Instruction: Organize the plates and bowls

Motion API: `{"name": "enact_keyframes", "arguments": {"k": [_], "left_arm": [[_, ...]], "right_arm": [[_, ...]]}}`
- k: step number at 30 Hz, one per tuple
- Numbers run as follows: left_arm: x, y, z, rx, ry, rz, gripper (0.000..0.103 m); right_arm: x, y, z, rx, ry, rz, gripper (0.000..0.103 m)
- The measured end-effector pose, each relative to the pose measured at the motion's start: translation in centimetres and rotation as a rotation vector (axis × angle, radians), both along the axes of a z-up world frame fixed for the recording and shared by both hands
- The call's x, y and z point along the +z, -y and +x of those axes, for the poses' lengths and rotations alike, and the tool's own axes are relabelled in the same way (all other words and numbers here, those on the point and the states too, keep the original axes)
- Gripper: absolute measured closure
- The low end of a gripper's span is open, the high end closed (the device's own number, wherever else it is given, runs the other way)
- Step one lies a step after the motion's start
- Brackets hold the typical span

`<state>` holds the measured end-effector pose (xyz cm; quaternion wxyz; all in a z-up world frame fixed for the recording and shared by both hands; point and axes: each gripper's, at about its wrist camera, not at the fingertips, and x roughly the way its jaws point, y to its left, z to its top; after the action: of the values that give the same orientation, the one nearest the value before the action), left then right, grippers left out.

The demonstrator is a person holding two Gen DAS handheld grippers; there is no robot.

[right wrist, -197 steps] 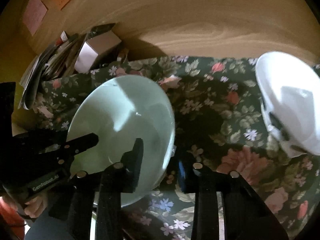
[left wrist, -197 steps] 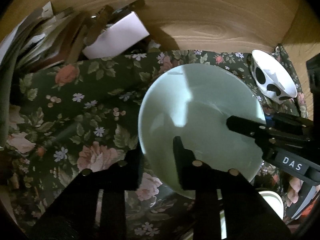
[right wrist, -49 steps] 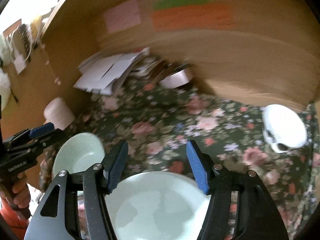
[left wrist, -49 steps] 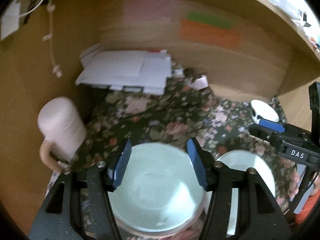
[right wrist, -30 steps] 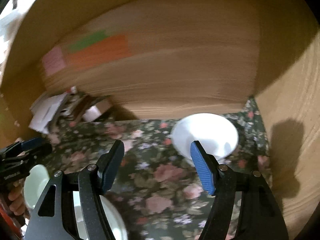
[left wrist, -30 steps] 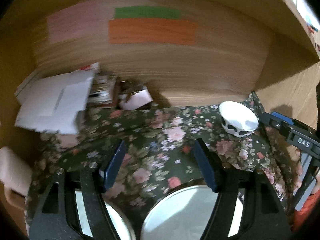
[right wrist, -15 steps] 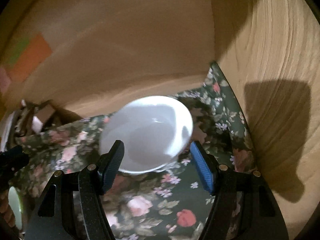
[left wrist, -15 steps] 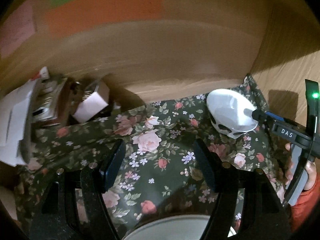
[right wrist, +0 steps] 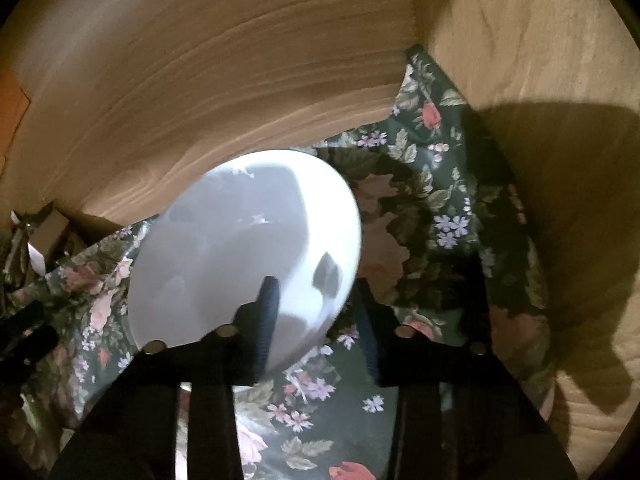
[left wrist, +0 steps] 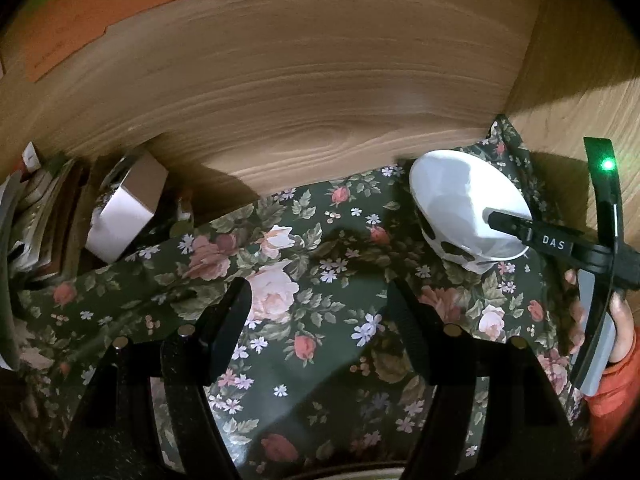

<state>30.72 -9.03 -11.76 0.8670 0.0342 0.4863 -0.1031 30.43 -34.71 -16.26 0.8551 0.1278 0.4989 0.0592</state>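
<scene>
Our right gripper (right wrist: 316, 320) straddles the near rim of the white cow-spotted bowl (right wrist: 248, 256) at frame centre, fingers spread and not yet clamped. Our left gripper (left wrist: 320, 304) hangs wide and empty over the floral cloth (left wrist: 304, 344). Next, we judge, squeeze the rim, then lift.

The cloth (left wrist: 320, 280) lies bare mid-shelf; bowl (left wrist: 460, 208) crowds the right corner, box (left wrist: 124, 208) and papers (left wrist: 24, 208) the left.
</scene>
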Motion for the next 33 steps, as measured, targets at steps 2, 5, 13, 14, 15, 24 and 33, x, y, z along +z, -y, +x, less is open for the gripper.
{"name": "enact_keyframes", "arguments": {"k": [2, 5, 13, 14, 15, 24, 33], "left_arm": [[0.1, 0.1, 0.0, -0.004, -0.001, -0.004, 0.033], [0.2, 0.1, 0.0, -0.005, 0.000, -0.009, 0.033], [-0.6, 0.4, -0.1, -0.007, -0.026, -0.010, 0.033], [-0.7, 0.5, -0.2, -0.011, -0.029, -0.009, 0.033], [-0.8, 0.6, -0.2, -0.014, -0.033, -0.010, 0.033], [-2.5, 0.9, 0.1, -0.014, -0.088, 0.007, 0.033], [-4.4, 2.0, 0.9, -0.028, -0.142, 0.024, 0.034]], "right_arm": [[0.0, -0.4, -0.1, 0.009, 0.003, -0.023, 0.075], [0.0, -1.4, -0.5, 0.040, 0.010, -0.049, 0.075], [0.5, -4.3, -2.9, 0.158, 0.006, -0.030, 0.075], [0.6, -4.7, -3.3, 0.176, 0.005, -0.028, 0.075], [0.6, -5.1, -3.6, 0.192, 0.004, -0.027, 0.075], [0.4, -7.9, -6.0, 0.298, -0.013, 0.015, 0.075], [1.2, -7.1, -5.3, 0.265, -0.003, 0.057, 0.067]]}}
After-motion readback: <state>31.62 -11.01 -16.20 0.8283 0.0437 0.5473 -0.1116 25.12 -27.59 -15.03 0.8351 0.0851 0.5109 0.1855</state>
